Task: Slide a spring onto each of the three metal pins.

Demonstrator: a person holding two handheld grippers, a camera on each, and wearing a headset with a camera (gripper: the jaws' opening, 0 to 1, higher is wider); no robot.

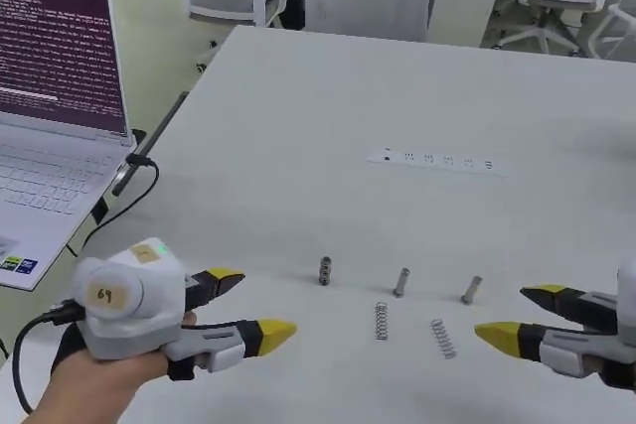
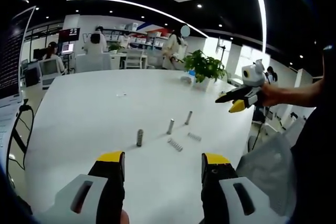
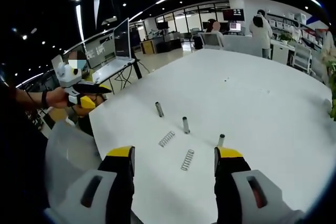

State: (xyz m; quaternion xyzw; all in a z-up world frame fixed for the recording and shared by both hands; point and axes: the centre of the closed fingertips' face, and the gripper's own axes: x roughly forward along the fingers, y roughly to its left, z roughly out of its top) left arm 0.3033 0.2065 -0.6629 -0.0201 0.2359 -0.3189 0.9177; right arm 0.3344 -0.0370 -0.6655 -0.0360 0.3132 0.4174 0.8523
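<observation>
Lower left: left gripper [image 1: 260,303], jaws wide apart, empty. Lower right: right gripper [image 1: 504,312], likewise. Lower centre: three pins [image 1: 400,282], leftmost wearing a spring [image 1: 325,270]; two loose springs [image 1: 381,321] just below.

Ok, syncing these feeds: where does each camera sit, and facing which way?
Head view: headset, looking down at the table; left gripper, its hand, right gripper show.
Left gripper view: rides the left gripper, facing the pins between its open jaws; right gripper at right.
Right gripper view: same from the opposite side; left gripper at left.
Shared: pins, two loose springs.
</observation>
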